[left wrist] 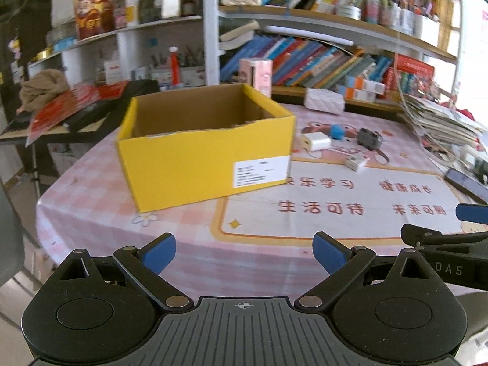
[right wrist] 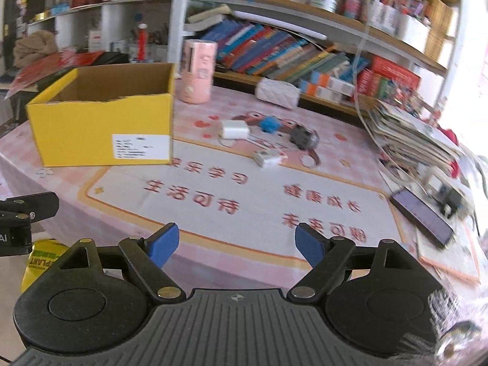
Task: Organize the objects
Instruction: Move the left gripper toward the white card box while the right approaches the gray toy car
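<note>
An open yellow cardboard box (left wrist: 201, 158) (right wrist: 100, 125) stands on the pink table at the left. To its right lie small items: a white charger (left wrist: 315, 141) (right wrist: 234, 129), a blue block (left wrist: 337, 131) (right wrist: 270, 123), a dark grey device with a strap (left wrist: 369, 138) (right wrist: 303, 137) and a small white box (left wrist: 355, 161) (right wrist: 268, 157). My left gripper (left wrist: 244, 251) is open and empty above the near table edge. My right gripper (right wrist: 236, 241) is open and empty, also near the front edge; it shows in the left wrist view's right side (left wrist: 442, 238).
A pink cylinder (right wrist: 198, 71) and a white quilted pouch (right wrist: 277, 93) stand behind the items. A stack of papers (right wrist: 408, 134) and a phone (right wrist: 422, 216) lie at the right. Bookshelves (right wrist: 305, 45) line the back. A side table with red papers (left wrist: 61, 106) is at the left.
</note>
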{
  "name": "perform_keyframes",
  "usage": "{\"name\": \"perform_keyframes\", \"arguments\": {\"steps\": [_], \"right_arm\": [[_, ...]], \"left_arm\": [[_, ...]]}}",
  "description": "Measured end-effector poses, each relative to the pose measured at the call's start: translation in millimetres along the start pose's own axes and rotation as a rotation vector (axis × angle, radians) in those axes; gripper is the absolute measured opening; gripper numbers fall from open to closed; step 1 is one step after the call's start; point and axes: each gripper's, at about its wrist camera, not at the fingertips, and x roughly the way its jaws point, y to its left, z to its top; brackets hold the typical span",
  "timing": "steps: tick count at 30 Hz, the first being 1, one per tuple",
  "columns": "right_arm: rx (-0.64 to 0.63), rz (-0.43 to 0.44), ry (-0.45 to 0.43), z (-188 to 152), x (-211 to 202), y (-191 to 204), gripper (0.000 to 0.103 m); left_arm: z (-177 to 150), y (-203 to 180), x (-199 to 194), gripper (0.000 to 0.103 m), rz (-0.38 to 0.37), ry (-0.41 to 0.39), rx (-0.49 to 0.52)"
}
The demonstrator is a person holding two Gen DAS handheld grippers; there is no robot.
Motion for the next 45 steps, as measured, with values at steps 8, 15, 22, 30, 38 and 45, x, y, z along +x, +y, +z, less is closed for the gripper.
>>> {"name": "perform_keyframes", "arguments": {"steps": [8,15,22,30,38,45], "right_arm": [[0.062,-0.065,0.029,-7,0,-24,0.082],[0.092,-0.093,0.052,-7,6,-44,0.083],[0.122,-0.101,0.068,-2,18,-65,0.083],[0.127,-0.089,0.077,12,36,-82,0.083],[0.114,-0.070,0.077,29,57,-95,0.083],[0.092,-0.035,0.074,44,79,-106,0.080]], "left_arm": [[7,-23,11,0.098,-0.066,0.004,0.055],[16,-45,23,0.098,-0.106,0.006,0.088],[28,-61,34,0.098,-0.118,0.002,0.102],[43,-75,49,0.098,-0.118,-0.005,0.104],[57,-86,65,0.098,-0.109,-0.015,0.093],[70,-97,83,0.098,-0.112,-0.022,0.080]]}}
